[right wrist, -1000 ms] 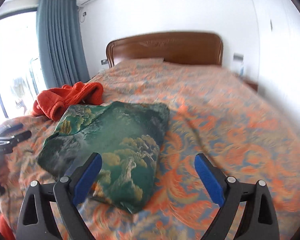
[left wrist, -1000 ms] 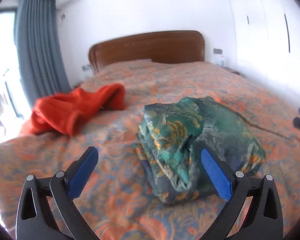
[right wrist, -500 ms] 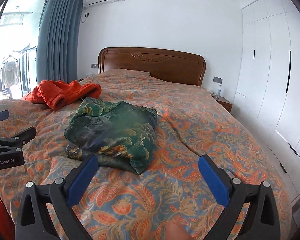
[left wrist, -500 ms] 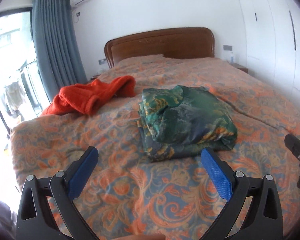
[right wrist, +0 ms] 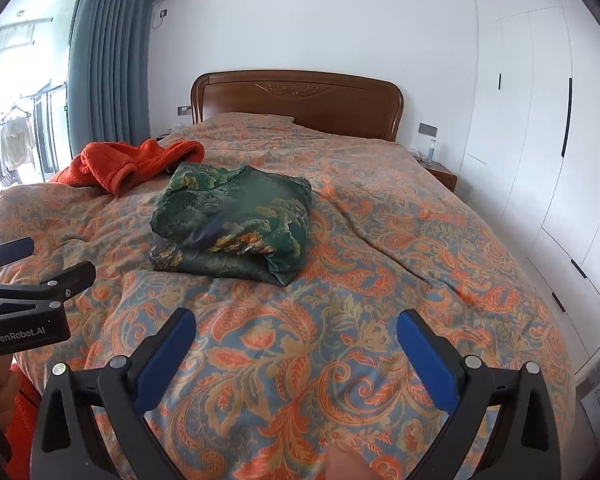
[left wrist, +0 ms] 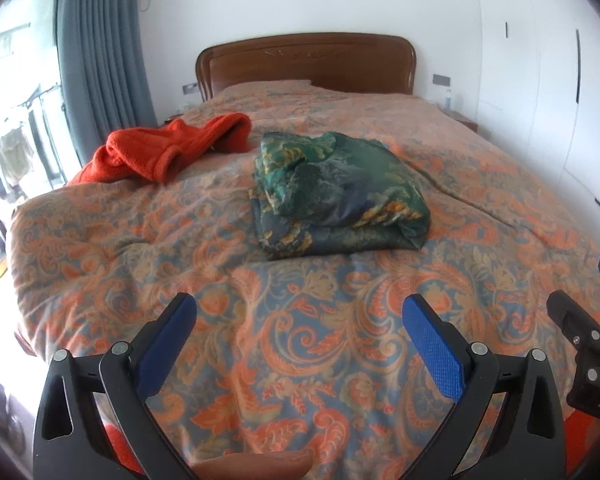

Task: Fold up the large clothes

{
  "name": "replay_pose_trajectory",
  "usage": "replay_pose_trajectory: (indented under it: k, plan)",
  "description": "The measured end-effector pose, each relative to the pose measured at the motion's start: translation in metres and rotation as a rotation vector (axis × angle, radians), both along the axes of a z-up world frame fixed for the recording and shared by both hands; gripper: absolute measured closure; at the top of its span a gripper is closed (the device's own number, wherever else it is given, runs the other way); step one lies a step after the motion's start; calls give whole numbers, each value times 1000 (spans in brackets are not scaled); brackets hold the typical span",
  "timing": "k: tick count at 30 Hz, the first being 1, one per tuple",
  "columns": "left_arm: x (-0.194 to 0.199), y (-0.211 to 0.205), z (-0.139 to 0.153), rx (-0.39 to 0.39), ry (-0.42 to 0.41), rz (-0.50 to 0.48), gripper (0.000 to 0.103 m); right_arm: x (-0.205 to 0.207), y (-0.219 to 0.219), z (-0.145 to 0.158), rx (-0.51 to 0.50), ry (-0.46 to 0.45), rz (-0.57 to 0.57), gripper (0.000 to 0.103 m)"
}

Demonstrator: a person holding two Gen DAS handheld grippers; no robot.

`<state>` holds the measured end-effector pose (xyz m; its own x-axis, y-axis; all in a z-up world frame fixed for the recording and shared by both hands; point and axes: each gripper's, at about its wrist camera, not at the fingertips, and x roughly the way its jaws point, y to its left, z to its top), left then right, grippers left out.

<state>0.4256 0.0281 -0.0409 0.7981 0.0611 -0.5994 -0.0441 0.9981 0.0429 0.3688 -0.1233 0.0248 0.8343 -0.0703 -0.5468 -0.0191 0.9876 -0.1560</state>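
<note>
A green patterned garment [left wrist: 336,196] [right wrist: 236,220] lies folded into a thick bundle in the middle of the bed. An orange fleece garment [left wrist: 168,152] [right wrist: 128,162] lies crumpled near the bed's left edge, behind the bundle. My left gripper [left wrist: 300,320] is open and empty, well back from the bundle over the foot of the bed. My right gripper [right wrist: 296,332] is also open and empty, at a similar distance. The left gripper [right wrist: 28,276] shows at the left edge of the right wrist view; the right gripper [left wrist: 580,320] shows at the right edge of the left wrist view.
The bed has an orange and blue paisley cover [left wrist: 300,340] [right wrist: 380,280] and a wooden headboard [right wrist: 296,100]. White wardrobes [right wrist: 540,140] stand on the right, a nightstand [right wrist: 440,170] beside the headboard. Blue curtains [right wrist: 108,60] and a bright window are on the left.
Both grippers have pulled back from the green bundle toward the foot of the bed and stayed open. The bundle lies as it did.
</note>
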Motion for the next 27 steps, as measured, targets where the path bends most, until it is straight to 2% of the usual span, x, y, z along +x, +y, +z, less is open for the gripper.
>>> replay_pose_trajectory:
  k: [4,11,23,27]
  plan:
    - [-17,6,-3,-15,27,7,0,-16,-3,-3,1,42,-25,1]
    - [-27,7,-8,4,45,14,0,-32,6,-8,-24,81,-23,1]
    - [-28,7,-11,-15,47,27,0,-32,13,-9,-39,79,-20,1]
    - [-30,6,-10,-1,38,24,0,-32,12,-13,-37,91,-21,1]
